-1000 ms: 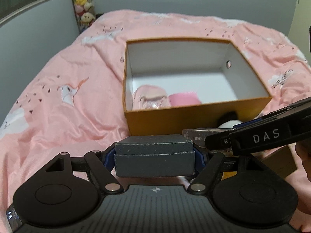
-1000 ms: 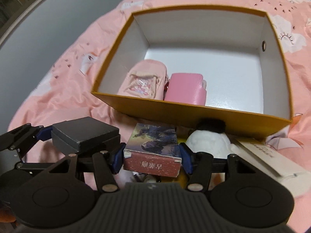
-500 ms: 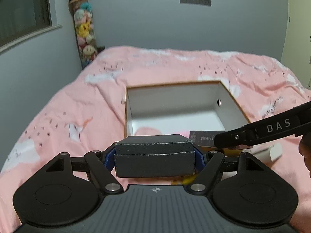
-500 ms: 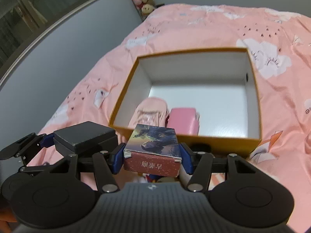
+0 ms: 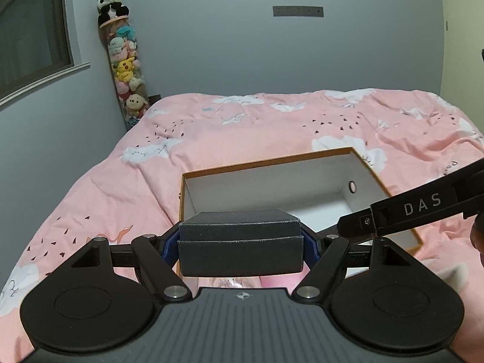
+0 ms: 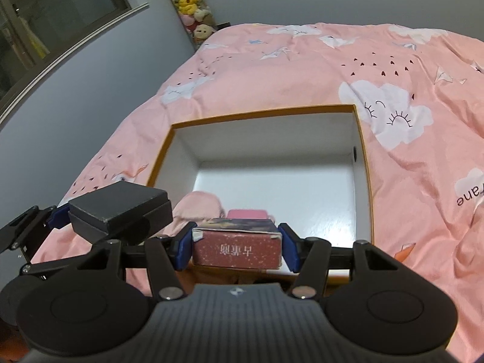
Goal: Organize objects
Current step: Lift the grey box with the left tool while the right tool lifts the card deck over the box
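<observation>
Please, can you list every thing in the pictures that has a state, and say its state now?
Left claw: shut on the dark grey box, held up.
Right claw: shut on the red card box, held up.
Orange box: open, no lid, on the pink bedcover.
Two pink things: lying inside the orange box.

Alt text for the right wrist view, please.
The right gripper clamps a red card box above the near edge of an open orange storage box on a pink bedspread; beside it, the left gripper holds a dark grey box.
</observation>
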A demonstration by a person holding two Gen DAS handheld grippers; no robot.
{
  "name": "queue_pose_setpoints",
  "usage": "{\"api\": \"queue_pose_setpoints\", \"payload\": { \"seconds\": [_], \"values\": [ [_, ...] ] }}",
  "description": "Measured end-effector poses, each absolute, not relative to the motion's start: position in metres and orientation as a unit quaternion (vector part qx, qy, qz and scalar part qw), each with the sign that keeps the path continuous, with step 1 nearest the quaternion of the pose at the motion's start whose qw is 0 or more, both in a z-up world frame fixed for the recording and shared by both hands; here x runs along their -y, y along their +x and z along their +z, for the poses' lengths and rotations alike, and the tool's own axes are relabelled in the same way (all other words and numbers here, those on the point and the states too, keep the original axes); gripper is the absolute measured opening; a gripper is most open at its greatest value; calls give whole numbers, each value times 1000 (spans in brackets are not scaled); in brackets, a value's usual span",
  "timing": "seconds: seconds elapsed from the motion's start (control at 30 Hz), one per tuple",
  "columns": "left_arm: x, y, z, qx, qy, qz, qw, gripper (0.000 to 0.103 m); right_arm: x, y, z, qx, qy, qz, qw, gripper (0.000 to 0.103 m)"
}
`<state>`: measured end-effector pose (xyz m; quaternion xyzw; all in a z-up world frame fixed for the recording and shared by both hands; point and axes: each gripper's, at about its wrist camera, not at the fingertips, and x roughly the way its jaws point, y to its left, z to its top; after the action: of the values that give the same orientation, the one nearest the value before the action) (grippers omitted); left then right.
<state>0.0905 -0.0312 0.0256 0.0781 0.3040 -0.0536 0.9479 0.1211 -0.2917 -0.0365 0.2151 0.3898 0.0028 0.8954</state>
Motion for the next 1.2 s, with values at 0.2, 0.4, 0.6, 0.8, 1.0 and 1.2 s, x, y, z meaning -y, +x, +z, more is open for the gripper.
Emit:
{"api": "queue_pose_setpoints", "payload": {
  "seconds": [0.2, 0.4, 0.6, 0.8, 1.0, 1.2],
  "values": [
    [17, 126, 12, -309, 65, -52, 947, 87, 302, 151, -53, -402, 216, -14, 890, 59],
    [8, 169, -4, -312, 60, -51, 947, 87, 313, 184, -74, -417, 237, -10, 878, 59],
    [18, 204, -17, -327, 95, -61, 938, 87, 325, 215, -85, -419, 257, -18, 870, 59],
    [25, 230, -34, -364, 93, -34, 926, 87, 329, 244, -99, -427, 245, -26, 870, 59],
    [31, 246, -51, -380, 97, -15, 920, 87, 338, 259, -111, -431, 261, -26, 863, 59],
    [35, 255, -65, -397, 107, -13, 911, 87, 340, 262, -116, -432, 271, -22, 860, 59]
  ]
}}
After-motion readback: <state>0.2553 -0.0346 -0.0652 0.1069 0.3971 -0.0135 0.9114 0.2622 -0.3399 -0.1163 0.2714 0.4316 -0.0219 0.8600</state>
